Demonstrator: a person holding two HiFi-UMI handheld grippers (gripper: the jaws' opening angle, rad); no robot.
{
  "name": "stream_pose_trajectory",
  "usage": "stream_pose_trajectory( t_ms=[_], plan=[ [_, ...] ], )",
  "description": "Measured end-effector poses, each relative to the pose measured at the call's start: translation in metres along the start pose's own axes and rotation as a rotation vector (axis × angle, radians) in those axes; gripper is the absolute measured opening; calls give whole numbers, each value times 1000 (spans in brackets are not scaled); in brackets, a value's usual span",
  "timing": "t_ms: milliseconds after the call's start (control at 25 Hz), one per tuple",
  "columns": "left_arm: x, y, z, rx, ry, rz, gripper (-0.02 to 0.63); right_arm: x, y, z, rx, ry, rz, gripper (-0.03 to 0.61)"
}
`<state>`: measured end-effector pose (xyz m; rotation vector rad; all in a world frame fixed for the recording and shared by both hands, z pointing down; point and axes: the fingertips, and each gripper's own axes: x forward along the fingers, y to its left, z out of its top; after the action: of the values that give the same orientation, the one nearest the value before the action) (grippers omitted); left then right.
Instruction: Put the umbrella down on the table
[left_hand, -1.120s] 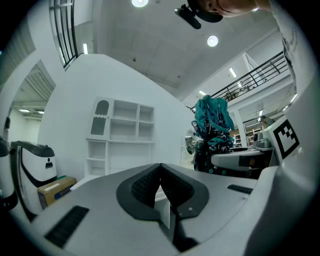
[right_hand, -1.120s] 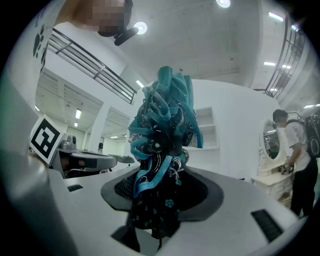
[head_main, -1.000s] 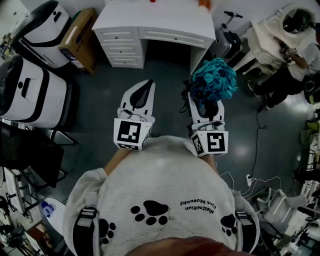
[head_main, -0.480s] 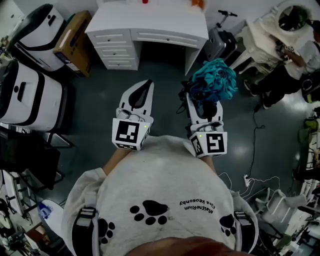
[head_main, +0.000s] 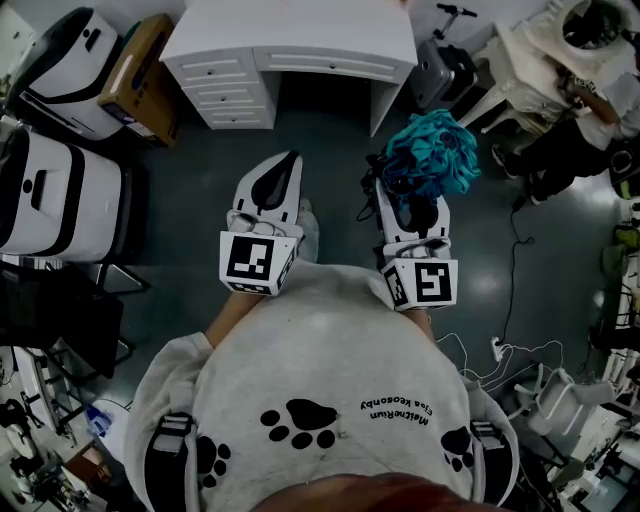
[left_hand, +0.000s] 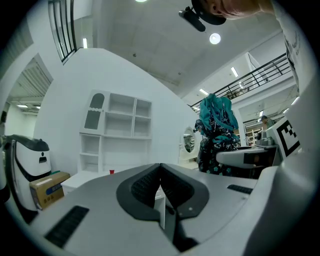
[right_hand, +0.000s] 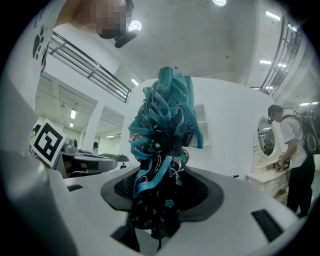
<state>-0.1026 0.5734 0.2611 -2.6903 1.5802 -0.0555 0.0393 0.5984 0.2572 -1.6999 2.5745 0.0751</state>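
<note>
In the head view my right gripper (head_main: 408, 205) is shut on a folded teal and black floral umbrella (head_main: 430, 165), whose bunched canopy sticks out past the jaws above the dark floor. The right gripper view shows the umbrella (right_hand: 165, 150) standing upright between the pads of that gripper (right_hand: 160, 200). My left gripper (head_main: 285, 165) is beside it, jaws shut to a point with nothing in them; its own view shows the gripper (left_hand: 160, 172) with its tips meeting and the umbrella (left_hand: 217, 125) off to the right. The white table (head_main: 300, 30), a desk with drawers, stands ahead at the top.
Large white and black cases (head_main: 60, 190) and a cardboard box (head_main: 140, 65) line the left. A scooter (head_main: 440, 60) leans right of the desk. A person (head_main: 570, 110) is at the upper right. Cables (head_main: 500, 350) lie on the floor at the right.
The desk has slid a little left and toward the top edge of the head view. A shoe now shows under the left gripper. Both grippers keep their grip and pose.
</note>
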Motion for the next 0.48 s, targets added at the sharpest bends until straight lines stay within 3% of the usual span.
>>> stream_pose_trajectory(
  t_ms=[480],
  plan=[
    [102,62,-8,-24,2,-25,18,105,-46,-14,9,25,-31,236]
  ],
)
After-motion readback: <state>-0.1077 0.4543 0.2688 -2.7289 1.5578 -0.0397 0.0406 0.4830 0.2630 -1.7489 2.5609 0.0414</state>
